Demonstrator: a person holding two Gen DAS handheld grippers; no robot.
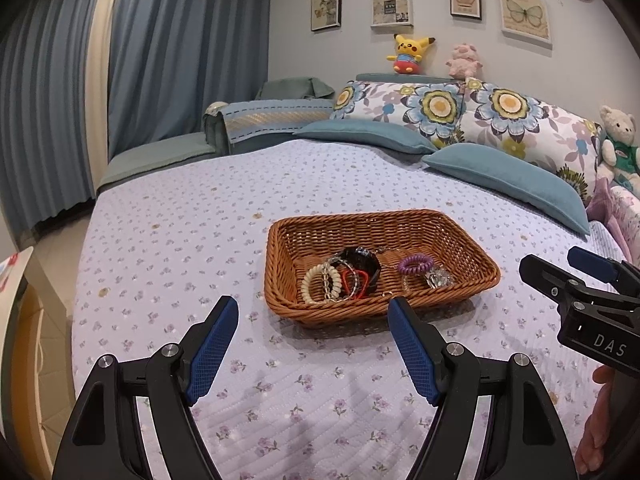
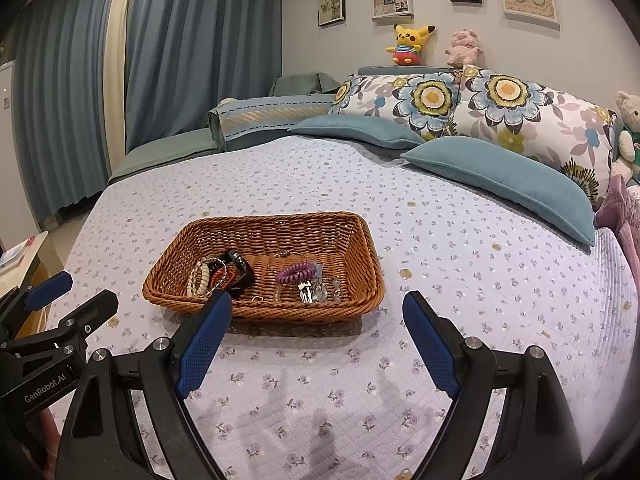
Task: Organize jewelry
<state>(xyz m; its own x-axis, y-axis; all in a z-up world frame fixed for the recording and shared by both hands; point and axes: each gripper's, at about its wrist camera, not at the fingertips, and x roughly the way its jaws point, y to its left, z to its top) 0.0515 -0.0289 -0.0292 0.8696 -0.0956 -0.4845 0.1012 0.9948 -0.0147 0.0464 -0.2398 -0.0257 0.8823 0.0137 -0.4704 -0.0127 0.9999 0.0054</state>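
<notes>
A brown wicker basket [image 1: 476,256] [image 2: 372,264] sits on the flowered bedspread. Inside lie a cream bead bracelet [image 1: 314,282] [image 2: 204,276], a black watch [image 1: 366,262] [image 2: 240,270], a red band [image 1: 360,280], a purple coil hair tie [image 1: 415,263] [image 2: 295,273] and small silvery pieces [image 1: 438,278] [image 2: 316,290]. My left gripper [image 1: 312,308] hovers open just in front of the basket, nothing between its blue pads. My right gripper [image 2: 318,304] is open too, at the basket's near right corner, empty. Each gripper shows at the edge of the other's view.
Blue cushions [image 1: 508,184] and floral pillows [image 1: 440,108] lie at the head of the bed. Plush toys [image 1: 408,54] sit on the headboard ledge, a teddy bear [image 1: 618,140] at the right. Curtains [image 1: 160,60] hang at the left, with a low table edge [image 1: 16,272] beside the bed.
</notes>
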